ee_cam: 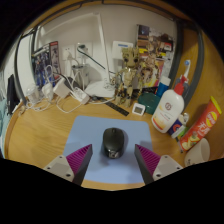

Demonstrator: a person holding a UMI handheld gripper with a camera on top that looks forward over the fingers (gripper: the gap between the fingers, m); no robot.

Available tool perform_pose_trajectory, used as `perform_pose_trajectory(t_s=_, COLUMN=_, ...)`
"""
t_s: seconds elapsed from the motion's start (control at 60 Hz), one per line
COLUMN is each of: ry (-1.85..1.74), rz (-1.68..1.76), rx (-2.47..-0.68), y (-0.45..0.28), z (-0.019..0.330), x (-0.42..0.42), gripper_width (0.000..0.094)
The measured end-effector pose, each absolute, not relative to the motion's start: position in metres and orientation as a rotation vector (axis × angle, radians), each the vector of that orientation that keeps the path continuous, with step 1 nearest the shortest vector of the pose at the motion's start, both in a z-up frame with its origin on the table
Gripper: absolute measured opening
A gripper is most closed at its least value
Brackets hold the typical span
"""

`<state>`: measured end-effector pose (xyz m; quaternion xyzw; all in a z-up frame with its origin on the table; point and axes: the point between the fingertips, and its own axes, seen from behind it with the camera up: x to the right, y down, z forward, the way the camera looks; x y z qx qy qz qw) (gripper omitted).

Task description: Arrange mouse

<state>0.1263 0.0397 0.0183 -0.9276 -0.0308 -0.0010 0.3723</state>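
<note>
Resting on a pale blue mat (pixel 112 150), the dark mouse (pixel 114 143) sits between the jaws with a clear gap at either side, so the gripper (pixel 113 160) is released and grasps nothing. The magenta pads (pixel 77 159) flank the mouse, one on each side, level with its near half. The mat lies on a wooden bench (pixel 40 135). Beyond the jaws and to the right stands a white bottle (pixel 170 108) with a red tip, and a red can (pixel 200 125) lies further right. Straight beyond the mat is a small white box (pixel 138 108), with a wooden figure (pixel 130 70) behind it. Cables (pixel 60 95) clutter the bench beyond the left jaw.
</note>
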Motion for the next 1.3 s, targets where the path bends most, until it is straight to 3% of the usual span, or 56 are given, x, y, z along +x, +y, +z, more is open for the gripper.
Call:
perform_pose_trajectory(t_s=0.317, ry=-0.056, rz=0.063, rx=-2.324, y=-0.019, z=0.148, x=0.063, gripper_width=0.0863)
perform_pose_trajectory(t_s=0.567, ry=-0.034, rz=0.104, rx=-2.150, y=-0.034, z=0.268, x=-0.001, gripper_width=0.0865)
perform_pose_trajectory(t_s=0.7, ry=-0.038, rz=0.102, rx=-2.073, y=-0.050, z=0.312, x=-0.027, gripper_width=0.0863)
perform_pose_trajectory(t_s=0.883, ry=-0.067, rz=0.083, rx=-2.018, y=-0.073, z=0.338, x=-0.061, gripper_width=0.0864)
perform_pose_trajectory(t_s=1.3, ry=-0.056, rz=0.036, rx=-1.994, y=-0.105, z=0.342, x=-0.099, gripper_width=0.0863)
